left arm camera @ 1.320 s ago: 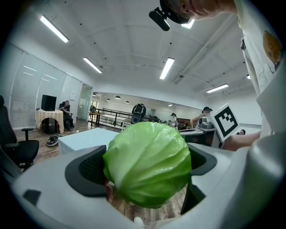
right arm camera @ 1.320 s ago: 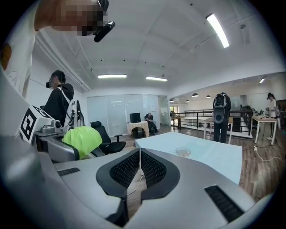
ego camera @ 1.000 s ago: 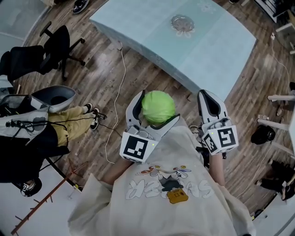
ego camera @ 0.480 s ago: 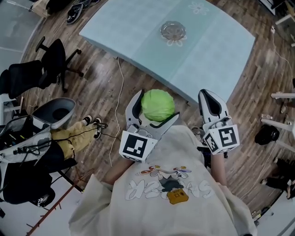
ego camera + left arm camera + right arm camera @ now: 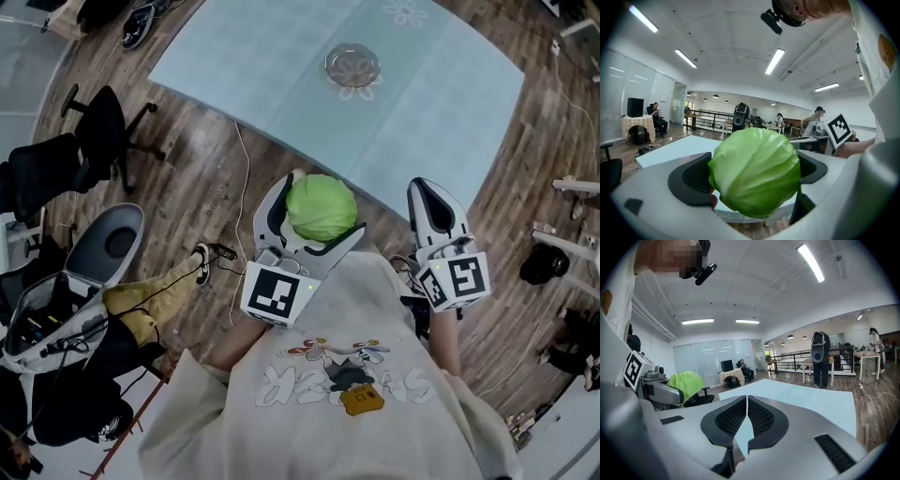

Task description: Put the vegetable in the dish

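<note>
Left gripper (image 5: 317, 214) has its jaws spread wide and clamped on a round light-green head of cabbage (image 5: 321, 208); in the left gripper view the dark ribbed pads (image 5: 696, 176) press on both sides of it and it fills the gap. The cabbage is in the air in front of the person's chest, over the brown wooden plank floor (image 5: 202, 178), just short of the near edge of the pale blue-green worktop (image 5: 441, 108). The small clear glass dish (image 5: 352, 64) sits on a flower print towards the far side of that worktop, well apart from the cabbage, nothing visible in it. Right gripper (image 5: 427, 202) is held beside the left one, at about the same height, jaws pressed together with only a thin slit between the pads, gripping nothing; it points at the worktop. Each gripper carries its marker cube near the person's cream sweatshirt with a cartoon print (image 5: 328, 394). Black office chairs (image 5: 94, 131) stand on the floor off to the left.
</note>
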{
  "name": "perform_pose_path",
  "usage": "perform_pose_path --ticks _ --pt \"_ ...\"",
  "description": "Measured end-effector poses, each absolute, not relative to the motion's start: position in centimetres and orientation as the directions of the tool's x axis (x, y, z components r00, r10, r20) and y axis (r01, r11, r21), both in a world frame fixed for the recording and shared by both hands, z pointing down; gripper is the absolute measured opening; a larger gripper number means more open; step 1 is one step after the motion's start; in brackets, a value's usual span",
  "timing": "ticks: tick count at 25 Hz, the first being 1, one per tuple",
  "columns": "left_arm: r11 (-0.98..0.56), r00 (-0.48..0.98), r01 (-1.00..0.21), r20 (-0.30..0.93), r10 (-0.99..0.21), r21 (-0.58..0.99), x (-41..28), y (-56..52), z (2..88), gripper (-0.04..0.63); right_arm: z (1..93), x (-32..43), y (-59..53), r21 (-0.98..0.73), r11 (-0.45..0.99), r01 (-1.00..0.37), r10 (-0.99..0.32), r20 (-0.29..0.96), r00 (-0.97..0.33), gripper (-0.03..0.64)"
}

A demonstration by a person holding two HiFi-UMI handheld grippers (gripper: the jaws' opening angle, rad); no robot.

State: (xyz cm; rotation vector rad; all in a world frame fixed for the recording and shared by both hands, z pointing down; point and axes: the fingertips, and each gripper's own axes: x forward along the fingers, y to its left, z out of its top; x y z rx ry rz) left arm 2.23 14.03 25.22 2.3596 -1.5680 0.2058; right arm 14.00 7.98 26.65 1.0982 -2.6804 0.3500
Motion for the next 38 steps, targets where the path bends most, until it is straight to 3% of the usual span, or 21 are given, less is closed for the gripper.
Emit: perform_pose_path --ticks 20,25,38 --pt "-0.610 0.621 -0.783 0.215 -0.754 0.122 -8.5 -1.1 26.6 0.543 25.8 2.6 -4.5 -0.089 0.547 -0.833 -0.779 0.310 -0.544 0.029" --pt "-0.589 0.626 -0.780 0.267 -0.733 0.211 -9.9 -3.4 27.4 0.543 26.6 2.2 -5.1 -0.073 0.504 -0.860 -0.795 0.351 -0.495 0.029" --pt "-0.648 0.676 -0.736 0.248 -0.694 0.196 -8.1 -7.3 28.0 0.543 25.6 3.9 -9.3 -0.066 0.480 -0.875 -0.815 0.336 -0.472 0.029"
